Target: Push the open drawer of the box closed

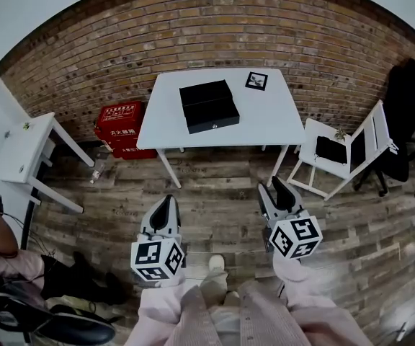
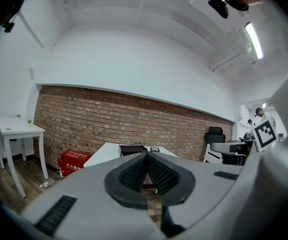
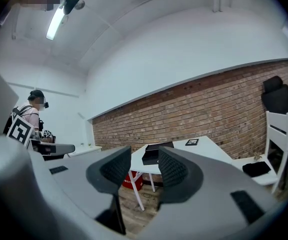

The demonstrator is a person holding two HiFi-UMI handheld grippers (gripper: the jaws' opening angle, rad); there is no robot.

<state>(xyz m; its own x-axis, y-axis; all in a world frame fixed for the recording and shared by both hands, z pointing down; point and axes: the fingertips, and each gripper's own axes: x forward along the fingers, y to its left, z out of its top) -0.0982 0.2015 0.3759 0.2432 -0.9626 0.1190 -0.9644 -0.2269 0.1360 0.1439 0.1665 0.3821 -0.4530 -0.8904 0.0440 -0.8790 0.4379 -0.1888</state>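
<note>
head view: one flat black box (image 1: 206, 92) sits mid white table (image 1: 265, 117), near the brick wall (image 1: 193, 34) and well ahead of both grippers. its one drawer (image 1: 213, 117) sticks out on the near side (front face toward the camera). counts: one box, one drawer, one marker card (image 1: 256, 81), two grippers. left gripper (image 1: 166, 202) jaws together, empty. right gripper (image 1: 274, 190) jaws apart, nothing between.
</note>
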